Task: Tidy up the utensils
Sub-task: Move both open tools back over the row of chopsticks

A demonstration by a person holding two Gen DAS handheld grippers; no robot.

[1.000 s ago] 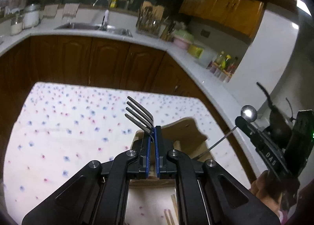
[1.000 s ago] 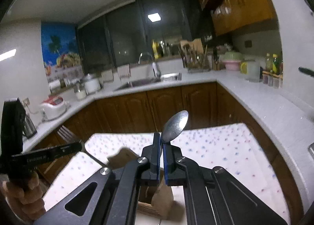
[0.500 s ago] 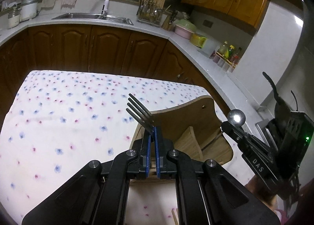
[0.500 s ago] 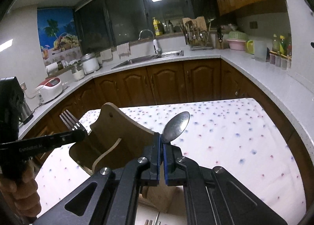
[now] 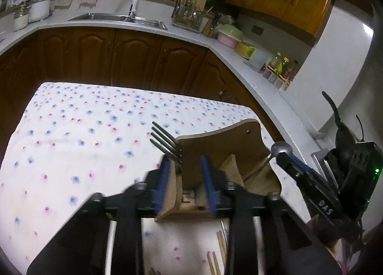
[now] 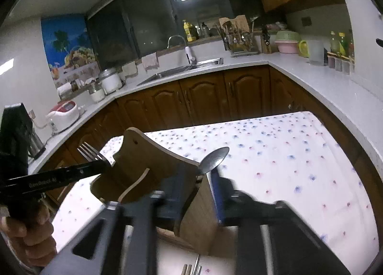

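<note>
Flowered tablecloth (image 5: 71, 155) amid kitchen counters (image 6: 311, 78)

One fork (image 5: 165, 140), one spoon (image 6: 214, 157), one wooden holder (image 5: 222, 140)

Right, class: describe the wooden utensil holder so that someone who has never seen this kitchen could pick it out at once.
Find the table under the white cloth with blue and pink flowers. At its near edge stands the wooden utensil holder, with a curved back and a small hole near the top. It is the only wooden piece on the cloth, with a fork and a spoon sticking up from it.
</note>
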